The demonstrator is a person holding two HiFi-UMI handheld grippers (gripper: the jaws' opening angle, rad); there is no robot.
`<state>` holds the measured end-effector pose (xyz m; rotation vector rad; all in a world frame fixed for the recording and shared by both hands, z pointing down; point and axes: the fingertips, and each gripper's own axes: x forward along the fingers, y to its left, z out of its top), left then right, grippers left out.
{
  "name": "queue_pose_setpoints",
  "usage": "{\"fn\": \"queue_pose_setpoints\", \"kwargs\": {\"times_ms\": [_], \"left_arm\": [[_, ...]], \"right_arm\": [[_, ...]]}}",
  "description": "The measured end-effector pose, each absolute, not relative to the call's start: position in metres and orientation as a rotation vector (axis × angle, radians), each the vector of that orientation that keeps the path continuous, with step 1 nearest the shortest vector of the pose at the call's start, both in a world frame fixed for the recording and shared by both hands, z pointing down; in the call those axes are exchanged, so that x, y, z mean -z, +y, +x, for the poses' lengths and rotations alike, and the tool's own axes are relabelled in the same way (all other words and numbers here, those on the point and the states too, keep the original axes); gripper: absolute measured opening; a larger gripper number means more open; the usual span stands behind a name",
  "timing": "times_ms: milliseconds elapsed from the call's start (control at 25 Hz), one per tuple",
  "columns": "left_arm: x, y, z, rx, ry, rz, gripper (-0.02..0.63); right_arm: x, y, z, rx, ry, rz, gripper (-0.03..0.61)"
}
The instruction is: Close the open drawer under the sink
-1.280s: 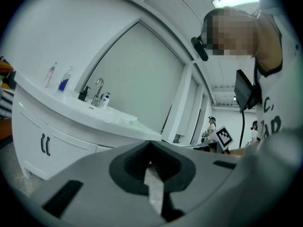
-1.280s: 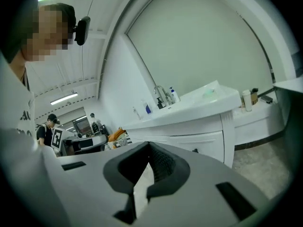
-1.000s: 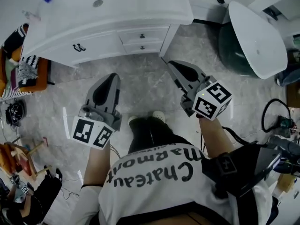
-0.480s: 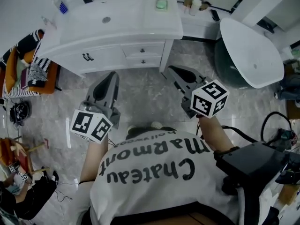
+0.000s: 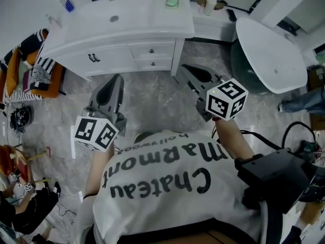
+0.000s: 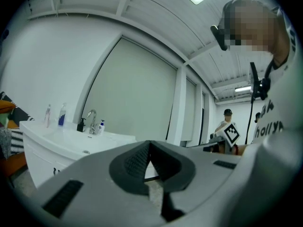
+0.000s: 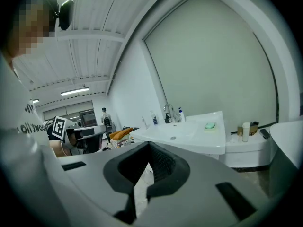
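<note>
White drawer (image 5: 154, 50) lay well ahead of the left gripper (image 5: 116, 81) and right gripper (image 5: 183, 70), both pinched together, empty. Pushed off-centre, it could have skewed and jammed, I judged.

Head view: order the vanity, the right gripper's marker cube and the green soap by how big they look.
1. vanity
2. right gripper's marker cube, which looks larger because it is near the camera
3. green soap

Head view looks steeply down; both gripper views face the sink (image 5: 122, 15), shared by all.
</note>
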<state>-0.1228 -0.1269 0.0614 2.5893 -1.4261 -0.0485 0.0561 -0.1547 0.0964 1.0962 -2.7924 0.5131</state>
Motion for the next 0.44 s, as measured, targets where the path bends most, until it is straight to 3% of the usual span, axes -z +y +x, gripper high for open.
{"fn": "queue_pose_setpoints", "kwargs": {"times_ms": [440], "left_arm": [[-0.0554, -0.1192, -0.1175, 0.044, -1.438, 2.585, 0.008]], "right_arm": [[-0.0981, -0.1462, 0.0633, -0.522, -2.788, 1.094, 0.011]]}}
